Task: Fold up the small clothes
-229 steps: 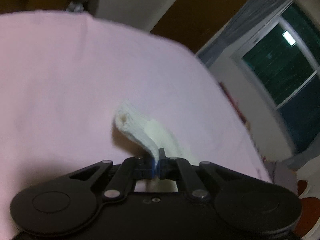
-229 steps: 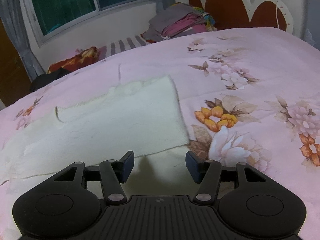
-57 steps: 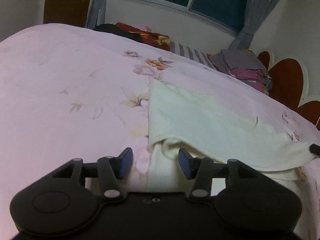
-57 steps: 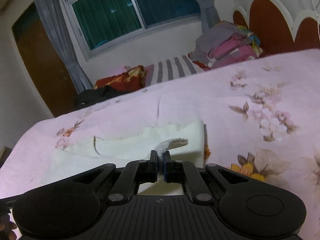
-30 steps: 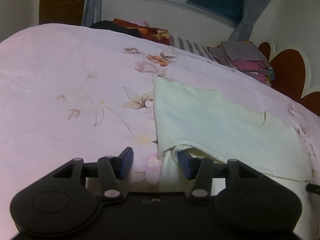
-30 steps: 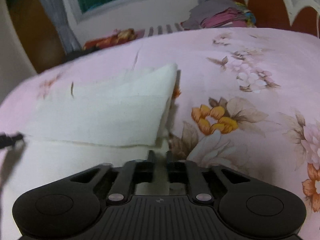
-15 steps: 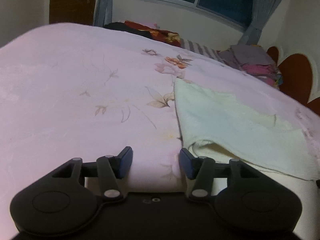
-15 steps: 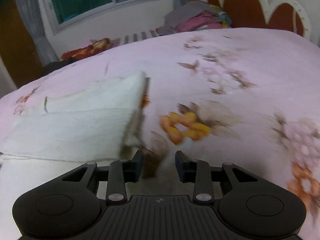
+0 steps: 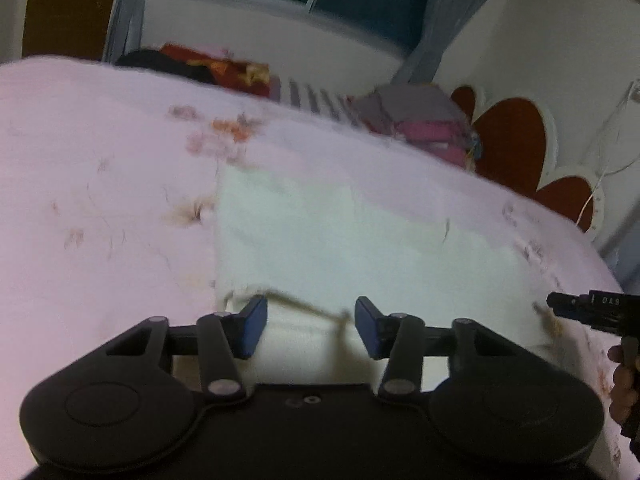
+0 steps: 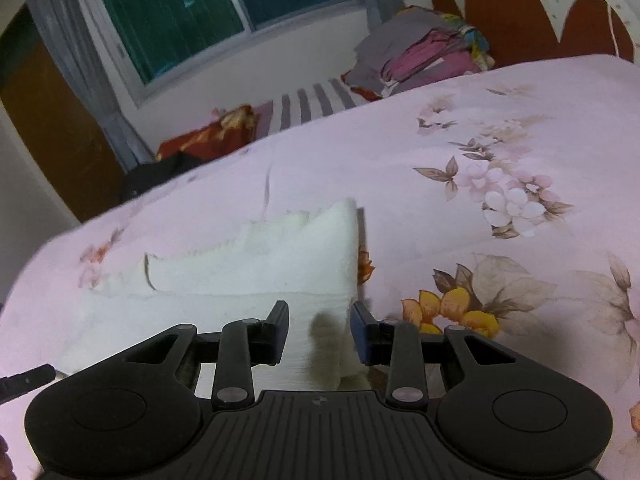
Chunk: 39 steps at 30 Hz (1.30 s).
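Observation:
A cream garment lies folded over on the pink floral bedsheet. My left gripper hovers over its near left corner. Its jaws are closing, the folded edge runs between them, and the pads do not press on it. In the right wrist view the same garment reaches to my right gripper, which stands open over the near right corner, cloth lying under the gap. The right gripper's finger and a hand show at the left view's right edge.
A stack of folded clothes sits at the far side by the red and white headboard. A striped pillow and dark bedding lie under the window. Floral sheet spreads to the right of the garment.
The right gripper, shut a second ago, has opened and now sits over the garment's right corner. The left gripper swung from the bare sheet back over the left corner, its jaws a little narrower.

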Each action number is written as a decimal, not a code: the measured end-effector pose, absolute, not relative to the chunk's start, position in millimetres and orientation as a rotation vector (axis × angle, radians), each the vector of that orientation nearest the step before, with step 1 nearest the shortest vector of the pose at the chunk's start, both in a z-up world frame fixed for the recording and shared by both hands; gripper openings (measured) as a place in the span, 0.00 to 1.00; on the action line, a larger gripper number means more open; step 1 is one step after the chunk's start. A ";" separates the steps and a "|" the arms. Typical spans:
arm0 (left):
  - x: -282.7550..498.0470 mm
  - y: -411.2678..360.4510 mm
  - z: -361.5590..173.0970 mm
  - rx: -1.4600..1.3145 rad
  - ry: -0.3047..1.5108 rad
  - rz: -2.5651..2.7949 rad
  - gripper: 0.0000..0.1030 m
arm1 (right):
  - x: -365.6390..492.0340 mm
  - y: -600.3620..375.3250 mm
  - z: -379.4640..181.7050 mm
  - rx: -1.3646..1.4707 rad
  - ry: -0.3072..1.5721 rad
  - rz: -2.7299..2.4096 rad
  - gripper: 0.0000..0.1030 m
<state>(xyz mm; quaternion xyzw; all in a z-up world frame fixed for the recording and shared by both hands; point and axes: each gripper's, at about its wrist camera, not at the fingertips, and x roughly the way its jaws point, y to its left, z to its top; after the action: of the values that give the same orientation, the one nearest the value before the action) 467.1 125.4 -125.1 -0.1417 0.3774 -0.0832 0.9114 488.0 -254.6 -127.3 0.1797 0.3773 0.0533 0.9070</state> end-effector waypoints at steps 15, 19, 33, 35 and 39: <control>472.4 126.6 -138.5 -0.278 0.811 -0.178 0.41 | 494.0 -228.7 -130.0 0.208 0.787 0.152 0.08; 476.2 121.4 -137.0 -0.264 0.809 -0.190 0.41 | 492.5 -222.8 -119.2 0.180 0.753 0.165 0.08; 465.2 122.7 -124.3 -0.258 0.680 -0.073 0.36 | 491.9 -231.4 -74.3 0.226 0.610 0.227 0.00; 453.7 124.5 -128.3 -0.225 0.693 -0.083 0.38 | 510.6 -241.0 -121.1 0.242 0.795 0.168 0.00; 442.0 129.7 -123.5 -0.190 0.687 -0.091 0.39 | 497.8 -256.8 -130.4 0.293 0.760 0.104 0.00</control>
<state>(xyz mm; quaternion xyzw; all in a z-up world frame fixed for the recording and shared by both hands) 442.0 129.7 -123.5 -0.0927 0.3361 -0.0446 0.9362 497.8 -256.8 -130.4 0.1422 0.3692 0.0506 0.9170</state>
